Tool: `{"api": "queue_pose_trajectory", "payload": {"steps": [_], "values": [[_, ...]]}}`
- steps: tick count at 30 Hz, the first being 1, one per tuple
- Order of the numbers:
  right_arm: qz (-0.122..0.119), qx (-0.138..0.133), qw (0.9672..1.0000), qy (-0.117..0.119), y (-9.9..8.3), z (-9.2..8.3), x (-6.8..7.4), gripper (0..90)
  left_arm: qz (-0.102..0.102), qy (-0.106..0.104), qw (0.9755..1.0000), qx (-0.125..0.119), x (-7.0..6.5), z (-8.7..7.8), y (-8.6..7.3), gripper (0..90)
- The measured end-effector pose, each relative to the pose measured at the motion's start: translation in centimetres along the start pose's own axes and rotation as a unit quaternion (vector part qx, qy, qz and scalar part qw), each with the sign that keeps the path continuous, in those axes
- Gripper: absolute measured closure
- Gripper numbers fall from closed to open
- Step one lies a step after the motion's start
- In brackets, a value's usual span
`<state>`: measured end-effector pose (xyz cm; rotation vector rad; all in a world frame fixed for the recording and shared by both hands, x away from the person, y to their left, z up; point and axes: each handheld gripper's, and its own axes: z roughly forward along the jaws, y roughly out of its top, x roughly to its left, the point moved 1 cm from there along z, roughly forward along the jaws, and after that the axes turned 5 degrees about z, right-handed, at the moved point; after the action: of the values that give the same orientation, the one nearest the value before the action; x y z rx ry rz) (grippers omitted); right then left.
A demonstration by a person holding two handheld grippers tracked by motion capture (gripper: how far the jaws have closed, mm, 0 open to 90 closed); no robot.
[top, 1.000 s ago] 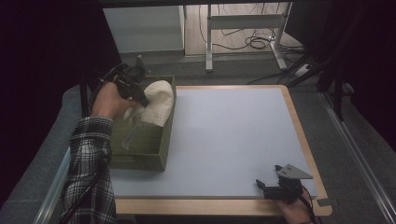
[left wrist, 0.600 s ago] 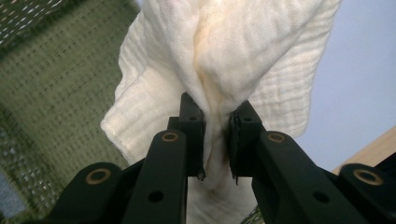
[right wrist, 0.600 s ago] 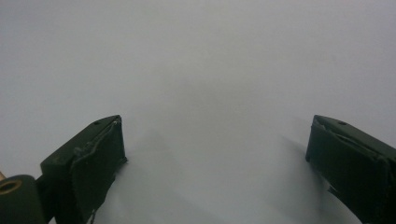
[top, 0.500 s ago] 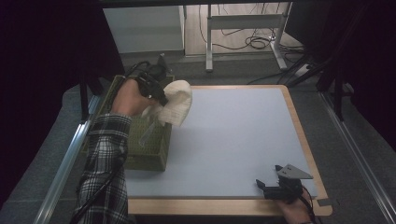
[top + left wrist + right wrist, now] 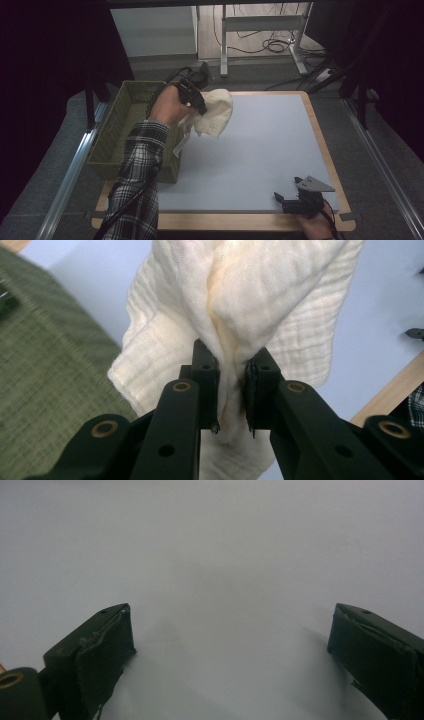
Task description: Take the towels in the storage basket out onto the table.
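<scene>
A cream waffle-weave cloth [image 5: 215, 114] hangs in the air over the left part of the pale blue mat [image 5: 260, 145], just right of the green basket [image 5: 125, 125]. My left gripper [image 5: 200, 102] is shut on a fold of the cloth [image 5: 250, 310], which bunches between its two black jaws; the gripper midpoint [image 5: 231, 367] sits on pinched fabric. My right gripper [image 5: 287, 200] rests low at the mat's near right edge, open, its jaws wide apart [image 5: 230, 645] with only bare mat between them.
The green woven basket stands at the table's left side, partly off the mat. A wooden rim [image 5: 320, 130] frames the mat. Metal rails [image 5: 70, 170] run along both table sides. Desk legs and cables [image 5: 265, 45] lie on the floor beyond.
My left gripper has lifted the cloth out of the basket and carried it rightward over the mat's edge. The right gripper has stayed put.
</scene>
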<state>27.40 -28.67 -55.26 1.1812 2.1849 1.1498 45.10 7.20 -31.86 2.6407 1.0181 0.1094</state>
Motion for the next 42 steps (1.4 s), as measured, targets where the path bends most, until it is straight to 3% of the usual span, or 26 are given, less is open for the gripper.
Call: {"api": "queue_pose_trajectory", "payload": {"steps": [13, 23, 33, 35, 42], "values": [[0.000, 0.000, 1.0000, 0.000, 0.0, 0.0, 0.0, 4.4, 0.034, -0.020, 0.9988, 0.028, -3.1, 6.8, 2.9, 78.1], [0.000, -0.001, 1.0000, 0.000, 0.0, 0.0, 0.0, 4.4, 0.048, -0.040, 0.9968, 0.049, -4.5, 12.5, 3.4, 77.4], [-0.002, -0.002, 1.0000, 0.000, 0.0, 0.0, 0.0, 4.4, 0.059, -0.049, 0.9952, 0.062, -5.6, 16.4, 3.1, 75.5], [-0.002, -0.002, 1.0000, 0.000, 0.0, 0.0, 0.0, 4.4, 0.062, -0.049, 0.9951, 0.060, -5.9, 17.0, 3.0, 73.5], [-0.002, -0.002, 1.0000, -0.001, 0.0, 0.0, 0.0, 4.4, 0.064, -0.042, 0.9967, 0.027, -6.1, 17.2, 2.6, 46.2]]}}
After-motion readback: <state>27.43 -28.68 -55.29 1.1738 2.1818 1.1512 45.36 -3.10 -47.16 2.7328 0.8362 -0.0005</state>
